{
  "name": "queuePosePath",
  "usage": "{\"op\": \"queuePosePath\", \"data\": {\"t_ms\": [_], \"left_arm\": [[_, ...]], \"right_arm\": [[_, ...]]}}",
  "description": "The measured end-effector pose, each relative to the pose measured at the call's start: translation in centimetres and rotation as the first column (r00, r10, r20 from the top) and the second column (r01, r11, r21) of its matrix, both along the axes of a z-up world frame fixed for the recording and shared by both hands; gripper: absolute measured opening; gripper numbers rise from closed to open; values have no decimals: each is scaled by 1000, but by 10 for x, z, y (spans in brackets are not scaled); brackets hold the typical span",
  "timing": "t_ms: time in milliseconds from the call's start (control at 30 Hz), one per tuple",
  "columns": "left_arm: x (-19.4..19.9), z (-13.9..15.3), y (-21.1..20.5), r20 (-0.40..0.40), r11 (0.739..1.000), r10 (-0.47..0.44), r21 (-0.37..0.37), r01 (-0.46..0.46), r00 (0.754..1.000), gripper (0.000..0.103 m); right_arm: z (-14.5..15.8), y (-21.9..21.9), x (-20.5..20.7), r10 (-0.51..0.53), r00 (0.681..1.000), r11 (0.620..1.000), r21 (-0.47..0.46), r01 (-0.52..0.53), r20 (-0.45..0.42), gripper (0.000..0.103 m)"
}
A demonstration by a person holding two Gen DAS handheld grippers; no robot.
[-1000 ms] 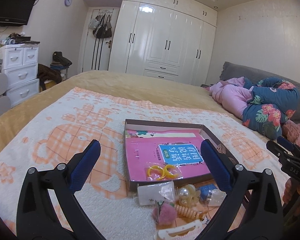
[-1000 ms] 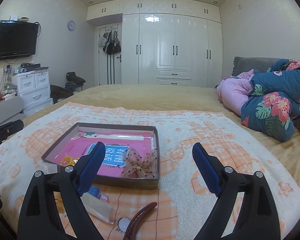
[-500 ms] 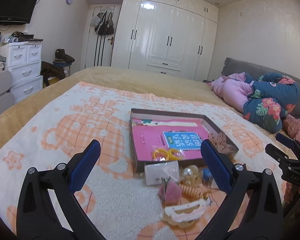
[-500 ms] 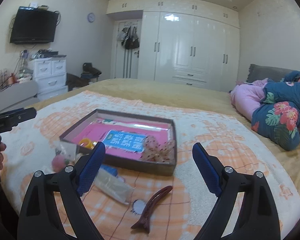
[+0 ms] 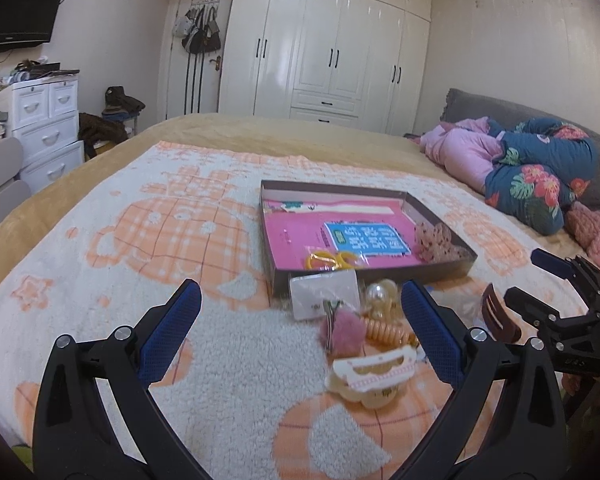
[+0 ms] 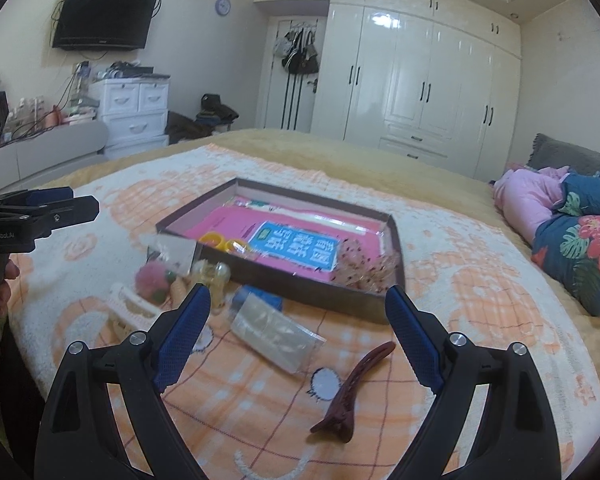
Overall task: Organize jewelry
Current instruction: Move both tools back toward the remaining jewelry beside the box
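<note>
Brown hair clip (image 6: 350, 392) on blanket between right gripper's (image 6: 298, 334) wide-spread fingers; left gripper (image 5: 300, 324) likewise wide, empty.

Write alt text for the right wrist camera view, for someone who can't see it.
The open, empty right gripper hovers over an orange-and-white blanket, with a dark red hair clip and a clear plastic packet lying between its fingers. Beyond sits a shallow brown box holding yellow rings and a sheer bow; the left gripper shows at the left edge.
</note>
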State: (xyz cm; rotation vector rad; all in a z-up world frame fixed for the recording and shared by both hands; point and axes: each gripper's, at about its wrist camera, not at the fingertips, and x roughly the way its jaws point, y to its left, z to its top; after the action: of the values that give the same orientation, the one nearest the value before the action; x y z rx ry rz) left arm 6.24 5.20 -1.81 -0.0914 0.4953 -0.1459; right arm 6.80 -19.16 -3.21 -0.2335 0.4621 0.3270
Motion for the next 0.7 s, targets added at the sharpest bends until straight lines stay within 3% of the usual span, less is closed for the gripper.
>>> {"op": "queuePosePath", "data": {"t_ms": [367, 700], "left_arm": [[-2, -22, -15, -87, 997, -72, 26, 75, 994, 92], [4, -46, -42, -179, 984, -156, 53, 168, 971, 92]], "right_arm": [[-23, -1, 16, 30, 997, 996, -78, -36, -77, 86], [-39, 2, 36, 72, 989, 987, -134, -89, -128, 86]]}}
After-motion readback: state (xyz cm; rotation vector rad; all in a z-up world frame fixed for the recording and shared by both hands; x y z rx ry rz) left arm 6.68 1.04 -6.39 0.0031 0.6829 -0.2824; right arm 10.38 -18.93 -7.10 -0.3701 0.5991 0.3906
